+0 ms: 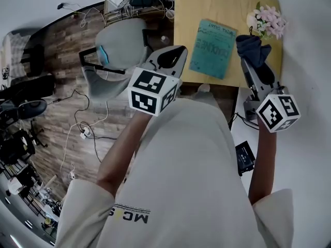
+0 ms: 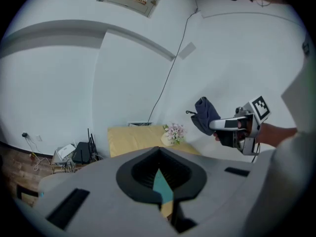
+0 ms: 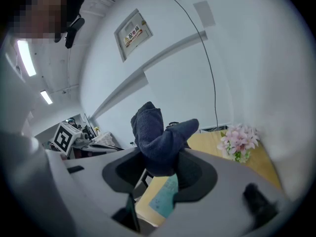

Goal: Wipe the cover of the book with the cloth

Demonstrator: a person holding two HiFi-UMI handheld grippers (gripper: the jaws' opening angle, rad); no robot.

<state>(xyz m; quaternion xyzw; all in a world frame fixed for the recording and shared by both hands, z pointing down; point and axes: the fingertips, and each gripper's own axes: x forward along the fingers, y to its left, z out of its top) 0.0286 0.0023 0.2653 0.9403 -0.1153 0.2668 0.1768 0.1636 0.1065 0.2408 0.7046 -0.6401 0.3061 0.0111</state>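
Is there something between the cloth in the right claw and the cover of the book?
Nothing visible does. The right claw holds the cloth above the desk, just right of the book, whose cover lies bare. The flowers stand beyond the cloth, and the left claw is left of the book.

Head view steeply downward; gripper views forward; table (image 1: 207, 4), book (image 1: 212, 48) shared

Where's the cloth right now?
In the head view the dark blue cloth is at upper right, clamped in the right gripper over the wooden table, just right of the teal book and below the pink flowers.
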